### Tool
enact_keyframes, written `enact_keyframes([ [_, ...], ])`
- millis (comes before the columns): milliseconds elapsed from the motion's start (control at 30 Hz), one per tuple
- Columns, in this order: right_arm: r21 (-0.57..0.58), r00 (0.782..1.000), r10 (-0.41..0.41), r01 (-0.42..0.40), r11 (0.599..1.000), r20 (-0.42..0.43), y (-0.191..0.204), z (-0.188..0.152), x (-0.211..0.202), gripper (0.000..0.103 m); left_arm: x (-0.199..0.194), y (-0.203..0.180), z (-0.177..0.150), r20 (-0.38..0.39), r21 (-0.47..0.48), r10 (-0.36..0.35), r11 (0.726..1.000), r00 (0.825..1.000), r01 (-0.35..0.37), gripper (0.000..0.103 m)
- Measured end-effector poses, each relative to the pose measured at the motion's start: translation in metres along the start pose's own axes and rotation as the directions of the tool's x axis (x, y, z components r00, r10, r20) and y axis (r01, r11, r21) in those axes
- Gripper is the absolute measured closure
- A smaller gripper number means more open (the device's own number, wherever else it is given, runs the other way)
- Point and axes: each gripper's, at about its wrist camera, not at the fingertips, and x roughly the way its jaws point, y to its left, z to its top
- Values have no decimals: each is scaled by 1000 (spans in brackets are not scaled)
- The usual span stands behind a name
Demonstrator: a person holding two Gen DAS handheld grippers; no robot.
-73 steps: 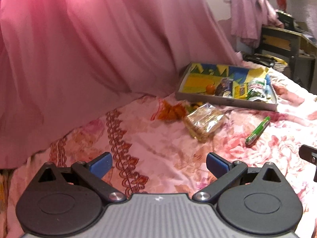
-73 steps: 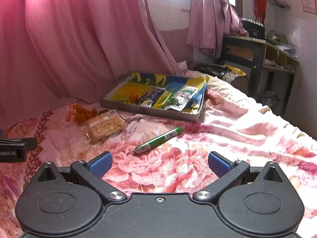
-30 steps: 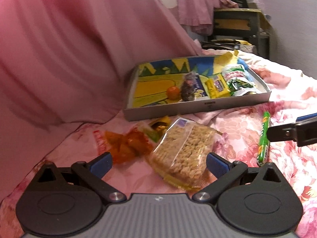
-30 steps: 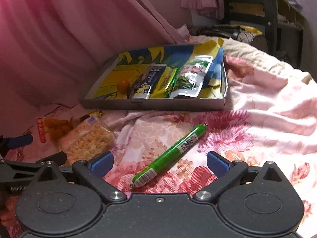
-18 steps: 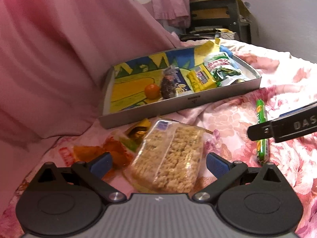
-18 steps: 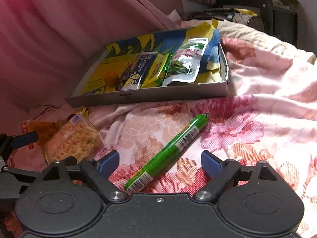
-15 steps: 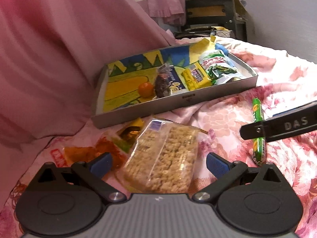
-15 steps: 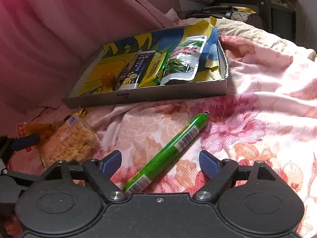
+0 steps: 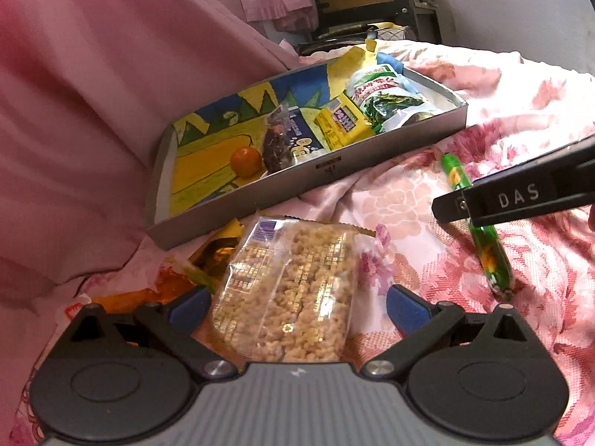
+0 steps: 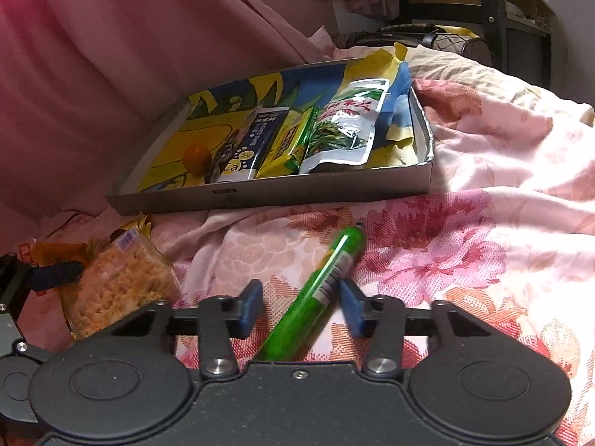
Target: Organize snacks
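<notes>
The right gripper sits at the bottom centre of its view, blue pads partly closed on either side of a green plastic-wrapped sausage stick that lies diagonally on the pink floral bedspread; small gaps show on both sides, so no grip yet. The left gripper stands wide, its pads flanking the near end of a clear rectangular packet of golden puffed-grain bars at lower centre. Left of that packet lies an orange crinkled snack bag. Higher, mid-frame, a shallow grey cardboard tray with a yellow-and-blue lining holds a small orange fruit, a dark blue packet, a yellow packet and a white-and-green pouch.
</notes>
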Motion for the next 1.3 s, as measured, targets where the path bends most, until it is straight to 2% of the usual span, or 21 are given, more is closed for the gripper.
enact_keyframes([
  [167,-16,1000,10,-10,1000,-6,3,-2,1,75,1,4,2,-32,-20,-21,1000,999,21,14],
  [233,-23,1000,19,-19,1000,-11,5,-2,0,77,0,3,2,-44,-25,-35,999,998,34,19],
  [367,-29,999,42,-43,999,-26,7,-3,-1,78,-3,-1,3,-70,-26,-37,999,997,35,20],
  [533,-21,996,64,-65,998,-55,6,-4,-4,79,-9,2,0,-111,-92,-68,994,992,58,21],
  [733,-19,991,86,-89,996,-101,3,-9,-14,79,-20,9,-9,-172,-206,-119,975,978,82,21],
  [1000,-67,985,105,-115,991,-140,11,-18,-26,79,-32,6,-15,-210,-217,-94,975,973,47,19],
  [1300,-91,986,99,-112,990,-136,13,-18,-23,79,-25,8,-15,-193,-217,-83,975,978,40,13],
])
